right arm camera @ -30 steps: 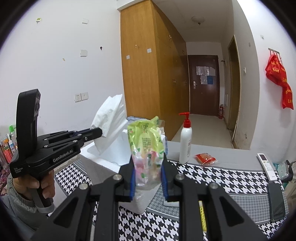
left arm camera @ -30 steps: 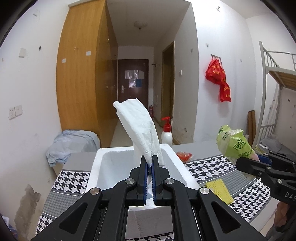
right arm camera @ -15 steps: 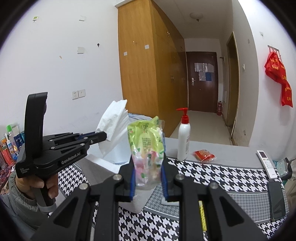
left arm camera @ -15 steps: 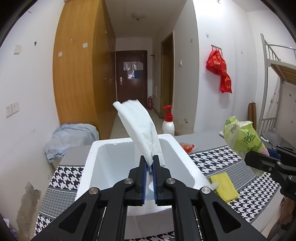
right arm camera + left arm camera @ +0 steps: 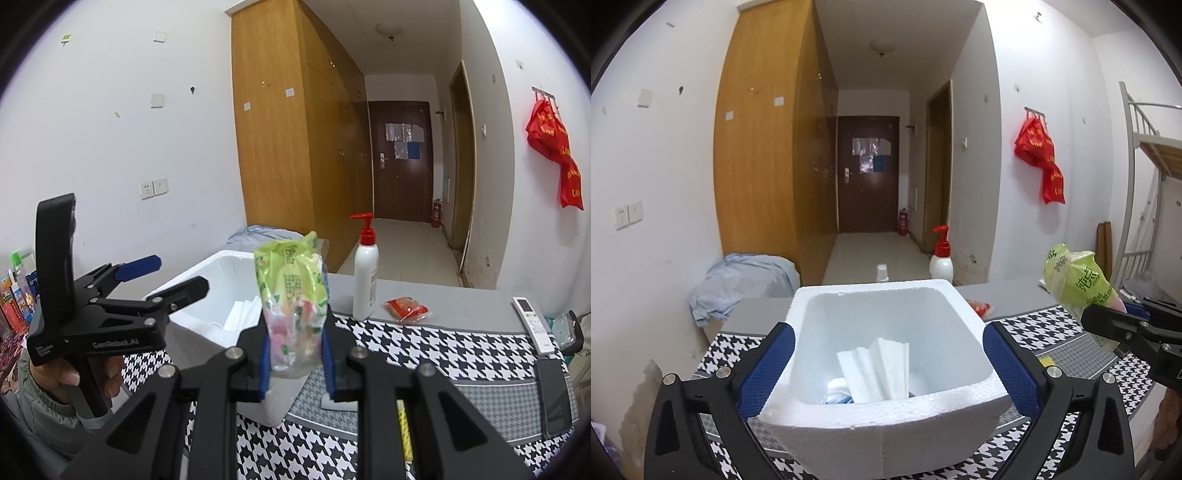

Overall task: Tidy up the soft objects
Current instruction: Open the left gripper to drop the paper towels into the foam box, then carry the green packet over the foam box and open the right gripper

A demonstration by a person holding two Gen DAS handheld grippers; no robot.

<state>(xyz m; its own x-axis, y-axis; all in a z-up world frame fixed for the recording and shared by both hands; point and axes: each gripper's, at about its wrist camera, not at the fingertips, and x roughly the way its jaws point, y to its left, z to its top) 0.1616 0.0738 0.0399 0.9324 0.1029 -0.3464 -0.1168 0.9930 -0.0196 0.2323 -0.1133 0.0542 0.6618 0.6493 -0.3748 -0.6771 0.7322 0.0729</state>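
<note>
White walls, a wooden wardrobe (image 5: 764, 147) and a dark door (image 5: 868, 173) lie behind our houndstooth-covered surface (image 5: 424, 339). At far left of the right wrist view, our left hand (image 5: 70, 380) grips the handle of the left hand-held gripper (image 5: 886, 347). A second ago its pads pinched a white tissue upright above the foam box (image 5: 886, 417). Now its jaws are opening and stand wide on either side of the box, with nothing pressed between the pads. The tissue (image 5: 877, 369) has dropped and lies inside the box, leaning near the front wall over something pale blue we cannot make out. To the right, the right hand-held gripper (image 5: 293, 343) stays closed on the green packet (image 5: 291, 291), which stands upright between its blue pads, just as before. Further right on the surface stand the pump bottle (image 5: 365, 280) and, beside it, a small red packet (image 5: 406, 308). A white remote (image 5: 533, 325) lies near the right edge.
</note>
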